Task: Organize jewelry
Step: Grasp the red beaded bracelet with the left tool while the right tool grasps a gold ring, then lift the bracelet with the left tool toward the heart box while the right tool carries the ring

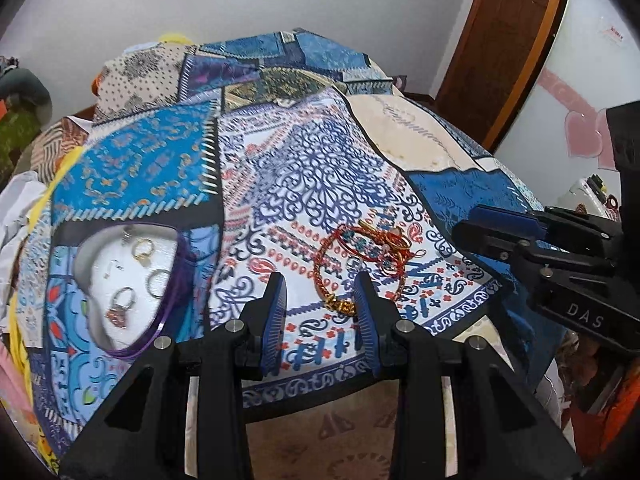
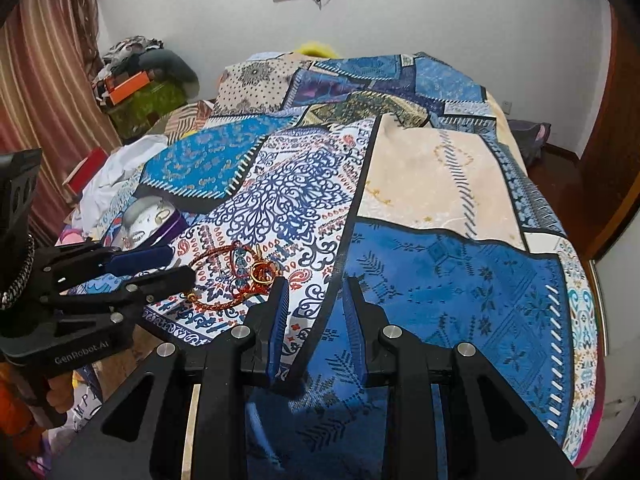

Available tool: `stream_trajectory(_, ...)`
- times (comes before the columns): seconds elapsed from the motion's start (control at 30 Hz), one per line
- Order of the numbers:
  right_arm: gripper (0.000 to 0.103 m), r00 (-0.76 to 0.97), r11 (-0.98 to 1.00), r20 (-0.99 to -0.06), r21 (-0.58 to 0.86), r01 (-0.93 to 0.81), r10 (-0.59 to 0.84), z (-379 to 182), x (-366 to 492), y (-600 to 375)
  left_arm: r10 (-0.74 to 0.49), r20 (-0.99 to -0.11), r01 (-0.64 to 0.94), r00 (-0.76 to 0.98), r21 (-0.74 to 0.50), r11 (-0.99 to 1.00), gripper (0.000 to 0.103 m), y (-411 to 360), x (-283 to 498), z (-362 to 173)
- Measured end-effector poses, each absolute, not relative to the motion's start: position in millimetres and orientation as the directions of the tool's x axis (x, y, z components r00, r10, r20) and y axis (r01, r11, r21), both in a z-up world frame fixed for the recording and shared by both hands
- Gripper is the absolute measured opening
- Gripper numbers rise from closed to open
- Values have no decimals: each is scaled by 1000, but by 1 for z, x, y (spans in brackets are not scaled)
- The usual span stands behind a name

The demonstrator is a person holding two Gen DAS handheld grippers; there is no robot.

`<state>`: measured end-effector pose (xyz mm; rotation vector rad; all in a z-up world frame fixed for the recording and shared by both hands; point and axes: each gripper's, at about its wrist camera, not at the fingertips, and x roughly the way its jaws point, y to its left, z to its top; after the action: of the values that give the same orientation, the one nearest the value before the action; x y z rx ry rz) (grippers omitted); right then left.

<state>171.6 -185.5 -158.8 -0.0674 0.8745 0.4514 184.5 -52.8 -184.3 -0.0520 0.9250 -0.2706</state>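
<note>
Far left on the blue patchwork-print bedspread (image 1: pixel 312 168) sat the heart-shaped jewelry box w/ purple rim and white lining (image 1: pixel 160 322), open, holding several rings: gold ring (image 1: pixel 142 249) near top, plain silver ring (image 1: pixel 158 279) mid, silver ring w/ pinkish stone cluster (image 1: pixel 120 308) lower, plus a small silver piece I couldn't ID. Right of box, apart from it, the left gripper (image 1: pixel 322 294) hung over the white/blue paisley patch, blue-padded fingers (image 1: pixel 276 316) spread, nothing between them. Tangled pile of red braided cord bracelets w/ gold bangles and teal beads (image 1: pixel 360 264) lay just past the tips; right-hand tip was at the pile's gold clasp, contact unclear. Farther right, the right gripper (image 2: pixel 314 284) was over the seam between paisley patch and solid blue patch, fingers (image 2: pixel 280 320) narrowly parted, empty, pile just left of its left tip. Brown wooden door (image 1: pixel 500 40) at far right bg.
</note>
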Motion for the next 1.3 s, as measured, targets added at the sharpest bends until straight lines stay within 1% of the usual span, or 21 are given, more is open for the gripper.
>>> stream_trajectory(0.2,25,538,900,-761,133,-416,361,-163,178,-180,-270,-776,206,570,-184,961,34,-53,193,-192)
stream_trajectory(0.33,25,526,892,-763,144,-428,376,-164,180,-175,-260,-771,199,581,-175,964,22,-53,195,-195)
stream_trajectory(0.47,25,508,880,-765,159,-447,396,-166,183,-166,-260,-768,195,585,-179,965,16,-50,196,-195)
stream_trajectory(0.7,25,477,857,-768,176,-483,427,-172,188,-148,-263,-763,200,590,-178,963,13,-49,196,-196)
stream_trajectory(0.9,25,466,859,-768,208,-467,439,-180,194,-149,-248,-759,206,602,-153,967,12,-52,194,-198)
stream_trajectory(0.97,19,474,864,-770,194,-465,428,-180,194,-148,-236,-758,207,608,-135,969,11,-54,193,-197)
stream_trajectory(1.03,17,477,864,-769,187,-468,425,-179,192,-148,-225,-757,204,614,-123,971,8,-55,193,-196)
stream_trajectory(1.07,17,478,863,-769,187,-469,426,-179,192,-148,-225,-755,199,615,-127,972,5,-54,193,-196)
stream_trajectory(1.3,17,506,879,-759,179,-443,409,-173,188,-154,-225,-738,188,636,-135,973,4,-50,188,-184)
